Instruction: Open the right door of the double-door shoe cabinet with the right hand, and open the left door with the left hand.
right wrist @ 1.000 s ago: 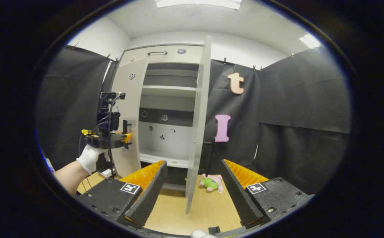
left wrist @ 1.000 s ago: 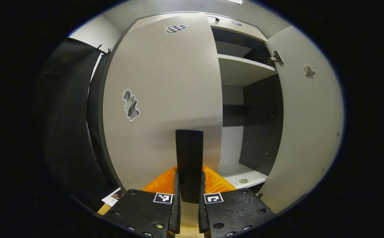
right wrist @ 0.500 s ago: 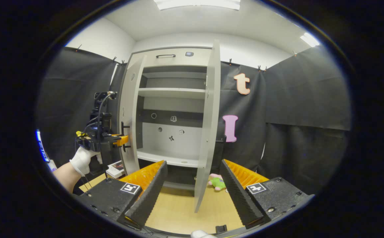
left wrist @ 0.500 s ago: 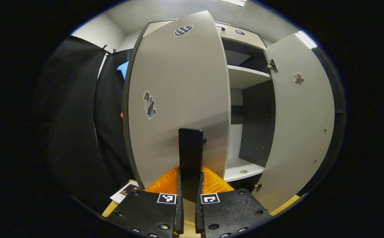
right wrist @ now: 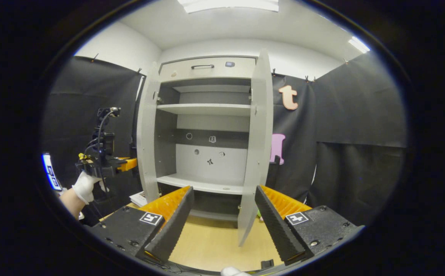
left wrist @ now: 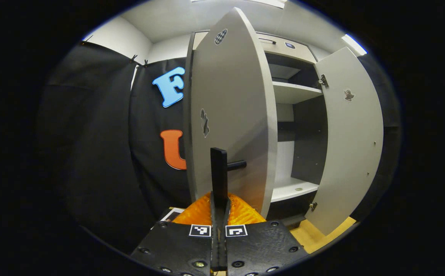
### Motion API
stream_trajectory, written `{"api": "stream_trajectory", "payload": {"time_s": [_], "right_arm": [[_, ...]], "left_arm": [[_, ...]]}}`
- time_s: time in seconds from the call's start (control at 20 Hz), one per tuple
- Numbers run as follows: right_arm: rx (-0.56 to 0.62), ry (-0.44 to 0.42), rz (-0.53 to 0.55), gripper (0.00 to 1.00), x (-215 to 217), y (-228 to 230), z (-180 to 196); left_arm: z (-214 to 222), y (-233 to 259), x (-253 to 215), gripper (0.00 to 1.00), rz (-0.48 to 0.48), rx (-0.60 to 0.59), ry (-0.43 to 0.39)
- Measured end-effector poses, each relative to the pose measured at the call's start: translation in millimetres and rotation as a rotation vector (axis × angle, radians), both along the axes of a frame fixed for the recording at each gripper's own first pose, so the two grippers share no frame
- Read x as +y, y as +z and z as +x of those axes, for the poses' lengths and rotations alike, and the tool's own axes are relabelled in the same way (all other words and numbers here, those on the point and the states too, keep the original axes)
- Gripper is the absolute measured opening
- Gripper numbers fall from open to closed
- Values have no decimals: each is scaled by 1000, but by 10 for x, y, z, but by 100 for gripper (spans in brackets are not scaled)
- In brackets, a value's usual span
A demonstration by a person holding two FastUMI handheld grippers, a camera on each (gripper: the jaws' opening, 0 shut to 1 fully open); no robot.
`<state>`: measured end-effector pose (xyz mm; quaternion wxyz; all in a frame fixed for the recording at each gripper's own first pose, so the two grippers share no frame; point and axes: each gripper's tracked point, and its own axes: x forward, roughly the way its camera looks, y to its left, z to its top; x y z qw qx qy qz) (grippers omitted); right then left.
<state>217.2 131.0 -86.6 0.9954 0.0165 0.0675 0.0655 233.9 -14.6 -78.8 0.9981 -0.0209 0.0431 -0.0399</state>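
Note:
The grey shoe cabinet (right wrist: pixel 207 109) stands with both doors swung out. In the left gripper view, my left gripper (left wrist: pixel 219 209) is shut on the black bar handle (left wrist: pixel 219 172) of the left door (left wrist: pixel 230 111), which I see almost edge-on. The right door (left wrist: pixel 349 145) hangs wide open beyond it. In the right gripper view, my right gripper (right wrist: pixel 223 191) is open and holds nothing, a short way in front of the cabinet. The right door (right wrist: pixel 259 145) stands just ahead of it. A gloved hand (right wrist: pixel 84 186) holds the left gripper (right wrist: pixel 125 164) at the left door (right wrist: pixel 146 134).
Bare shelves (right wrist: pixel 203 109) fill the cabinet, and a drawer with a handle (right wrist: pixel 202 67) sits on top. A small round thing (left wrist: pixel 298 189) lies on the lower shelf. A booklet (right wrist: pixel 138 198) rests on the wooden floor (right wrist: pixel 215 245) by the left door. Black cloth walls stand on both sides.
The left door has swung much further open, with my left gripper shut on its handle. The right gripper stays open, and its view has turned slightly towards the cabinet.

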Motion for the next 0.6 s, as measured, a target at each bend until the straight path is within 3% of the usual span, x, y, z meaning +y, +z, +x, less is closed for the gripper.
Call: {"api": "stream_trajectory", "payload": {"time_s": [0.15, 0.2, 0.25, 0.3, 0.5, 0.6], "right_arm": [[-2, 14, 4, 99, 53, -1, -3], [-3, 18, 4, 100, 66, 6, 1], [-4, 25, 5, 100, 83, 2, 7], [-5, 27, 2, 100, 93, 6, 13], [-10, 31, 1, 100, 109, 17, 10], [-13, 27, -2, 100, 99, 20, 21]], "left_arm": [[-72, -37, 343, 0, 10, -2, 46], [-81, -30, 447, 9, 16, -12, 54], [-90, -58, 532, 10, 16, -11, 56], [-85, -53, 611, 0, 3, -19, 59], [-75, -92, 713, 0, -36, -21, 29], [-71, -102, 757, 0, 11, -15, 36]]}}
